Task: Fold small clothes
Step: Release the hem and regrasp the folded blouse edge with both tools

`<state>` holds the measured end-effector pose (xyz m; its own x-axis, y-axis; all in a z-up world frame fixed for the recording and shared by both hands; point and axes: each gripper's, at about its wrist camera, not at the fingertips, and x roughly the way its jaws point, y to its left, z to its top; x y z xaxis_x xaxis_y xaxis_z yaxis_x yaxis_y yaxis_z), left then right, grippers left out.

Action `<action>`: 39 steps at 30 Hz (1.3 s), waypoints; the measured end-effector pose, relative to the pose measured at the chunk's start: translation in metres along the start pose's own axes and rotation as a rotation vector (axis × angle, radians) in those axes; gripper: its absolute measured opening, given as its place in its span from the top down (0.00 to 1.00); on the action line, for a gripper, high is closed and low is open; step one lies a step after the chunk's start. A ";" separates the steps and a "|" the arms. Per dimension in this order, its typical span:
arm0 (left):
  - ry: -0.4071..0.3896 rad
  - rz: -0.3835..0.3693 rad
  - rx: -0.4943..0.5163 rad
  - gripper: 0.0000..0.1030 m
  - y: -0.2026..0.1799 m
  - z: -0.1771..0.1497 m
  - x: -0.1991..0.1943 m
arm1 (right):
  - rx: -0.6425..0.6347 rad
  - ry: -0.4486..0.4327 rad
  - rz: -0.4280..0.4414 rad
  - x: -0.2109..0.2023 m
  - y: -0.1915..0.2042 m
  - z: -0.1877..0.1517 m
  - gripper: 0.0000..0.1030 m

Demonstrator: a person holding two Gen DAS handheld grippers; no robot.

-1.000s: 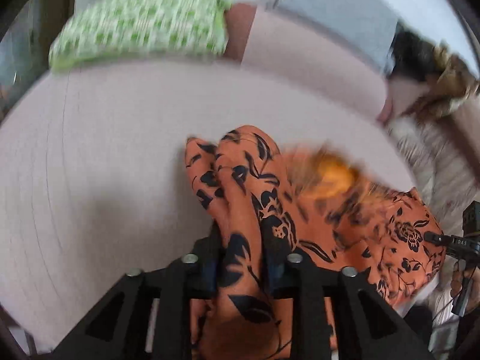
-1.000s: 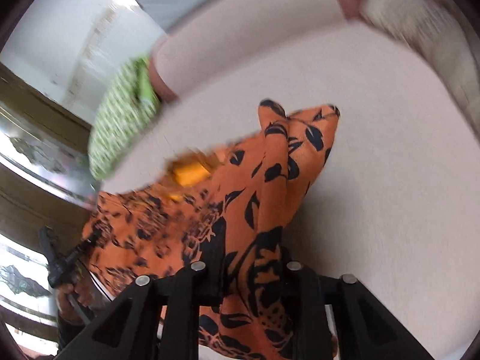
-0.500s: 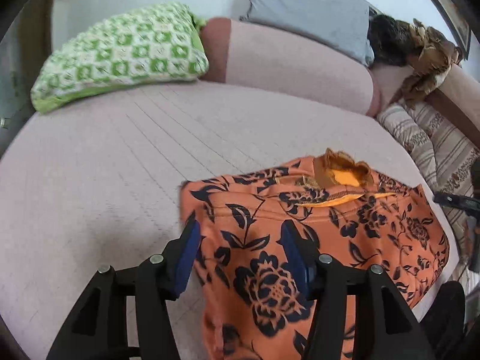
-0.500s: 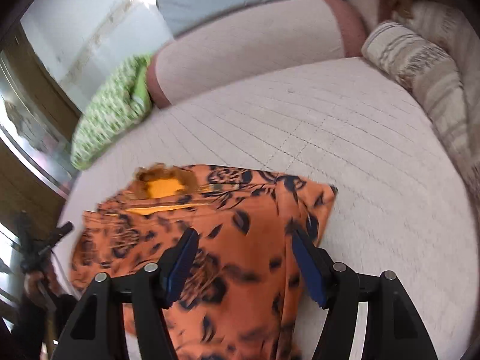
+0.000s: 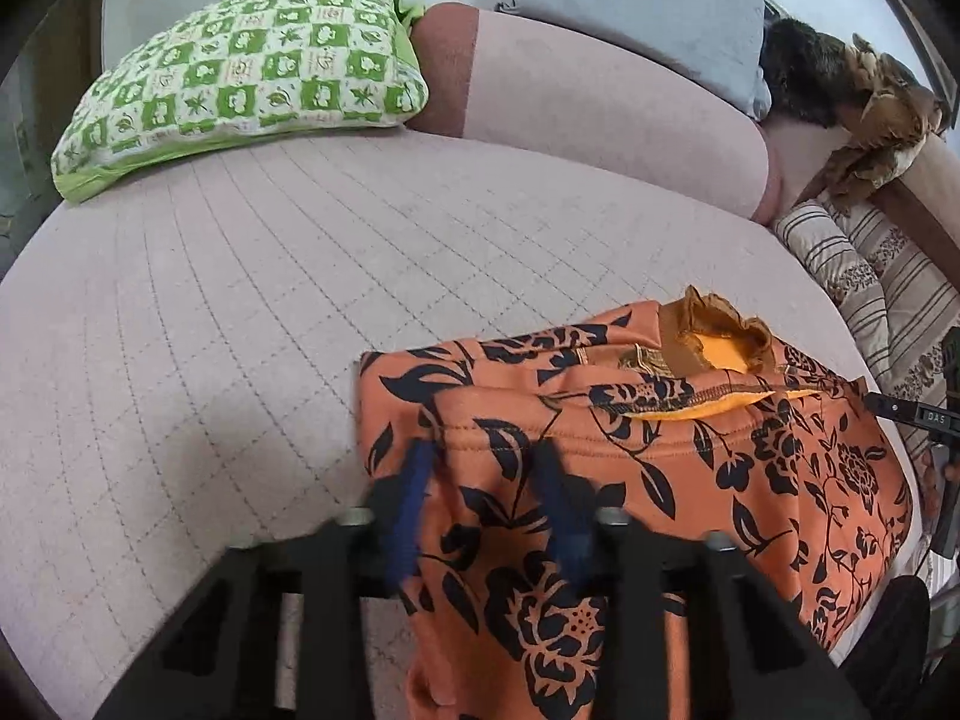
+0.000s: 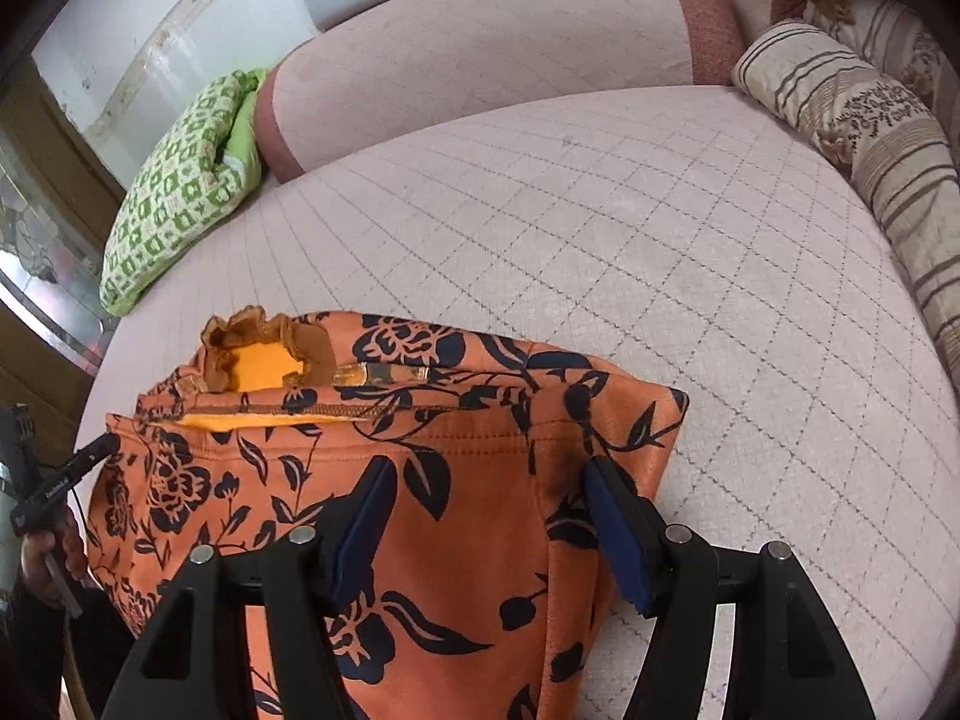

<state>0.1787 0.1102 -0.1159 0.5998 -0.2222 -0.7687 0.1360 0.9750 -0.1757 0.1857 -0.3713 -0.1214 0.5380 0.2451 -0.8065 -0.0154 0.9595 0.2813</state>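
Note:
An orange garment with black flowers [image 5: 690, 456] lies folded on the pink quilted bed, its brown ruffled collar [image 5: 720, 330] at the far edge. It also shows in the right wrist view [image 6: 432, 480]. My left gripper [image 5: 486, 480] is open, its blue pads either side of the garment's left part, holding nothing. My right gripper [image 6: 486, 510] is open wide above the garment's right part, holding nothing.
A green checked pillow [image 5: 240, 72] lies at the far left of the bed [image 5: 180, 330]. A pink bolster [image 5: 588, 114] and a grey pillow [image 5: 648, 6] line the back. Striped cushions [image 6: 864, 138] lie at the right edge.
Both grippers were shut on bunched garment folds a second ago. They have let go and opened, and the garment now lies flat and folded on the bed.

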 end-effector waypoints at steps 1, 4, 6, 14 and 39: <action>0.002 0.006 0.006 0.82 0.000 0.001 0.000 | 0.011 -0.008 0.003 -0.002 -0.001 -0.001 0.34; 0.007 0.015 0.021 0.90 -0.003 0.002 0.001 | 0.038 -0.029 -0.013 -0.005 -0.005 -0.004 0.34; 0.011 0.020 0.023 0.94 -0.003 0.002 0.001 | 0.047 -0.007 -0.014 0.001 -0.006 -0.006 0.34; -0.069 0.049 0.054 0.97 -0.013 0.003 -0.022 | -0.107 0.002 -0.155 -0.005 0.016 -0.006 0.91; -0.132 0.136 -0.007 0.72 0.004 0.034 -0.029 | -0.004 -0.138 -0.085 -0.043 0.022 0.010 0.88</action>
<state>0.1886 0.1205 -0.0740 0.7107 -0.0859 -0.6983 0.0411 0.9959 -0.0806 0.1709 -0.3620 -0.0755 0.6483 0.1417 -0.7481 0.0320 0.9766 0.2127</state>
